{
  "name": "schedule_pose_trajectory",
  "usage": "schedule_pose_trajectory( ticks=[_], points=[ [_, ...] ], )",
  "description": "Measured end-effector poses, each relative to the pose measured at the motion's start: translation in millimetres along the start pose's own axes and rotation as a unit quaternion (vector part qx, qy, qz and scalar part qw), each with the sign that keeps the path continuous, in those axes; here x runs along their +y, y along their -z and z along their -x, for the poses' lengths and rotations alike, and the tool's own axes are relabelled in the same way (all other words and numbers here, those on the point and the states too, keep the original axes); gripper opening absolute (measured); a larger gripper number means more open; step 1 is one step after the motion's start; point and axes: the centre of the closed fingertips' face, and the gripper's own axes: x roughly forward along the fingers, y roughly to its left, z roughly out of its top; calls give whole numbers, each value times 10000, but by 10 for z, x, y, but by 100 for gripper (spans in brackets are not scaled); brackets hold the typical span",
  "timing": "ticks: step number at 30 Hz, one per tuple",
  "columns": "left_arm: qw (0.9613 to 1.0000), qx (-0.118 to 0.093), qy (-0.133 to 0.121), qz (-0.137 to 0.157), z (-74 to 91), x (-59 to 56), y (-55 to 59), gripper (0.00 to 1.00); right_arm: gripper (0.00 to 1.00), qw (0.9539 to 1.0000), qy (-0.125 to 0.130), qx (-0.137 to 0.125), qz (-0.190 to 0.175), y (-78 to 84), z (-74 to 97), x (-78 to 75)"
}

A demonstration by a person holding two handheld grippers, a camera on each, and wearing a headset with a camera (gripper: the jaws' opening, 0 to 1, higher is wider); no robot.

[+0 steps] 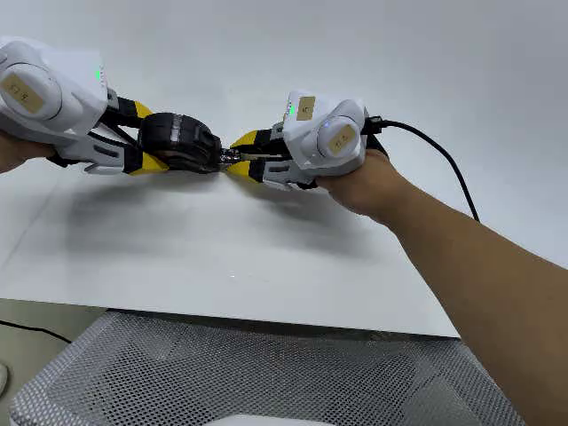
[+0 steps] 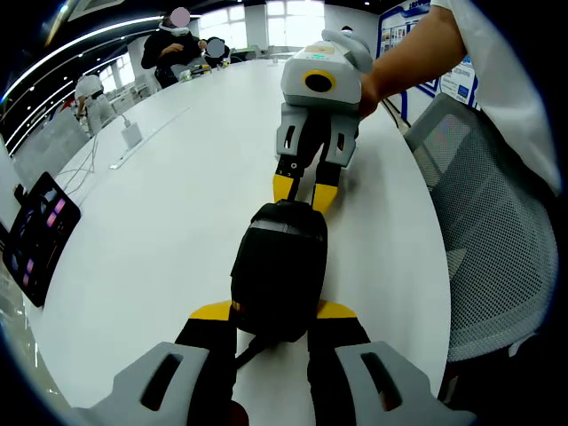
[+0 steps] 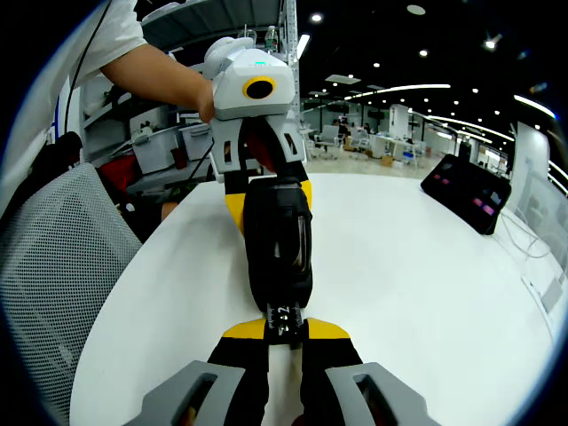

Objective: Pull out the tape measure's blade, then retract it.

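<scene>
Over open tabletop (image 1: 222,253): left tool (image 1: 148,137) tight on tape measure (image 1: 184,142), right tool (image 1: 241,154) on hook (image 3: 281,318).

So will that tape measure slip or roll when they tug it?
Probably won't slip: the left gripper clamps the tape measure on both sides. It looks hard, likely stiff. The thin blade tip in the right gripper might slip more easily.

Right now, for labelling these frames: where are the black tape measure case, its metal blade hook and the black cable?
Black tape measure case (image 1: 182,140), head view, its top.
Metal blade hook (image 3: 282,318), right gripper view, tip at the case's mouth.
Black cable (image 1: 444,156), head view, its bend.
</scene>
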Motion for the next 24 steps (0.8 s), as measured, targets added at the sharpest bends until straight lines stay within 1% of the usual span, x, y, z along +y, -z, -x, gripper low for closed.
schedule_pose_trajectory(
  ticks=[6, 14, 24],
  points=[
    [10000, 5, 3, -19, 2, -5, -3, 25, 9, 10000, -11, -28, -49, 24, 43, 9],
    [10000, 5, 1, -9, 5, -7, -1, 25, 9, 10000, 28, 38, -27, 96, 124, -19],
    [10000, 5, 8, -2, 4, -10, 1, 25, 9, 9999, 71, 61, -66, 152, 232, -10]
  ],
)
